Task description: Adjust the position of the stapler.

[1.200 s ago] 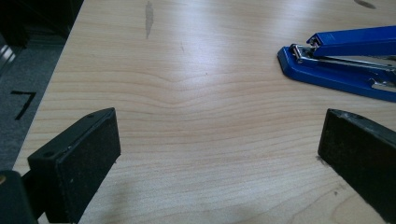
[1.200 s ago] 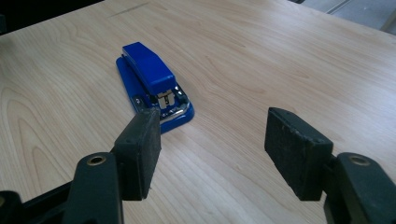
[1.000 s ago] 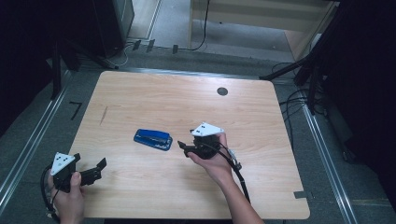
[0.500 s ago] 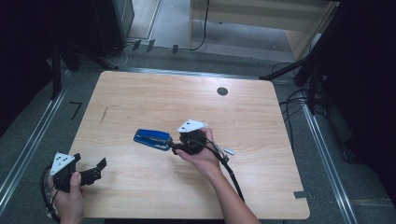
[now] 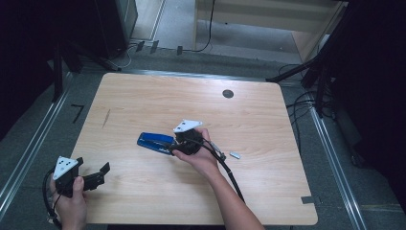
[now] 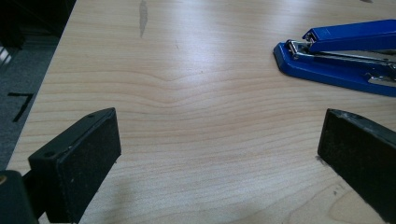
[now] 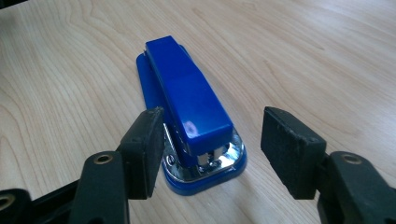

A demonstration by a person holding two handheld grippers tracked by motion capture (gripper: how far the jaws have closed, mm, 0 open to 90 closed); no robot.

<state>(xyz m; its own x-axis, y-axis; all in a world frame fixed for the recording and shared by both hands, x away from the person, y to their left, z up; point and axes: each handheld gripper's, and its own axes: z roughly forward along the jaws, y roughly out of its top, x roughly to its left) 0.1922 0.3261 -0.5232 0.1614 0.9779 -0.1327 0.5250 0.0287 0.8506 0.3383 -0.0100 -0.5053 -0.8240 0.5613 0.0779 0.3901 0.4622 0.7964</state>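
The pale wood-grain table (image 5: 268,191) carries a glossy blue metal-hinged stapler (image 7: 189,105) lying flat near its middle. The right gripper (image 7: 212,154) is at the stapler's hinge end, jaws spread wide to either side of it (not yet touching), so the reach looks nearly done; next it should close squarely across the body. The left gripper (image 6: 219,158) waits open near the table's left front corner, well apart.
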